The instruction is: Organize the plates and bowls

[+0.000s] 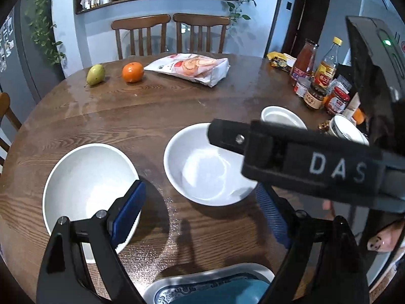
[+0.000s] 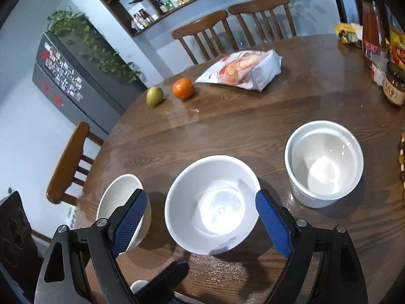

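Over the wooden table (image 2: 253, 126), both the left gripper (image 1: 200, 210) and right gripper (image 2: 202, 223) hover wide and empty, the right framing the middle white bowl (image 2: 212, 205), so gathering seems barely begun and next comes lowering onto its rim.

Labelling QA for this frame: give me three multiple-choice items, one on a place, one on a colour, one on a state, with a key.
1. Where does the orange lie?
A. between the pear and the bag
B. inside a bowl
C. on a chair

2. What colour are the right claw's pads?
A. red
B. blue
C. white

3. What state is the right claw in?
A. shut on the middle bowl
B. shut on the pear
C. open, a pad on either side of the middle bowl

Key: 1 A, the orange sits on the table with the pear on one side and the bag on the other. 2 B, both pads are blue. 3 C, the pads stand wide apart and neither presses on the bowl.
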A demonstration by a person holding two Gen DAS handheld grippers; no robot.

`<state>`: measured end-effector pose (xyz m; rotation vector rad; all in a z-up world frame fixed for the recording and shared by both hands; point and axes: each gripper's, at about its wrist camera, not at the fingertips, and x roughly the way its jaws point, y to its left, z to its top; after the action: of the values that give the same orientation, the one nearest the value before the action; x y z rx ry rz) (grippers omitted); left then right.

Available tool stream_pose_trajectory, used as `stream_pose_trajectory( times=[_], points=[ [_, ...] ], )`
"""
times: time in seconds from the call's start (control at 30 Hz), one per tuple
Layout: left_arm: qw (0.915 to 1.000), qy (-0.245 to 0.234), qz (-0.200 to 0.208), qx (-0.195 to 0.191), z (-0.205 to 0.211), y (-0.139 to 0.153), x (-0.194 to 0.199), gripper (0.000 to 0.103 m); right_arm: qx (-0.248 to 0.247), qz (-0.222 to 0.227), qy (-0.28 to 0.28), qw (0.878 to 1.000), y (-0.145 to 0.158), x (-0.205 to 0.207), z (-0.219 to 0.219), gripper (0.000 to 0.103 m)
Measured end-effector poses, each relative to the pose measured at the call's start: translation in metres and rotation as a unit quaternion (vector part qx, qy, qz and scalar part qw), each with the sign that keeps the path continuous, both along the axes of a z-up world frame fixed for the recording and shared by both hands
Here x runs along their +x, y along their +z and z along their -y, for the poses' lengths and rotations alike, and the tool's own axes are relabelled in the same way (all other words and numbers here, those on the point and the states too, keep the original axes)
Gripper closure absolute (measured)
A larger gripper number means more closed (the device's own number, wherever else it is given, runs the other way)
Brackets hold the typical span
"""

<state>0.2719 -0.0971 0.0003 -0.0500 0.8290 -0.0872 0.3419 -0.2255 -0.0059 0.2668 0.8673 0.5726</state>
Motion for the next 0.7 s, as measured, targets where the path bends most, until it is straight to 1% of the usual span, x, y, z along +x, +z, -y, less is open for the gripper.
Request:
stream_pose_trajectory(
  times=[0.1,0.13,0.2,0.5,0.7],
  points=[
    [1.0000,-0.006,-0.005,0.000,0.001,-0.003,0.002,0.015,-0.008,-0.001,-0.008,1.000,-0.004,-0.002,0.001,0.014],
    [0.9999,-0.010,-0.006,-0.002,0.002,-0.004,0.003,0.015,-0.012,-0.004,-0.006,1.000,-0.005,-0.002,0.000,0.018],
    [0.9999,-0.011,-0.011,-0.003,0.003,-0.006,0.004,0.015,-0.015,-0.008,-0.008,1.000,-0.008,0.000,0.000,0.022],
    [0.9995,-0.020,-0.023,-0.007,0.007,-0.014,0.008,0.015,-0.024,-0.017,-0.017,0.999,-0.012,0.003,0.000,0.022],
    [0.9992,-0.022,-0.030,-0.011,0.007,-0.018,0.010,0.015,-0.026,-0.035,-0.010,0.999,-0.019,0.007,-0.002,0.022]
  ],
)
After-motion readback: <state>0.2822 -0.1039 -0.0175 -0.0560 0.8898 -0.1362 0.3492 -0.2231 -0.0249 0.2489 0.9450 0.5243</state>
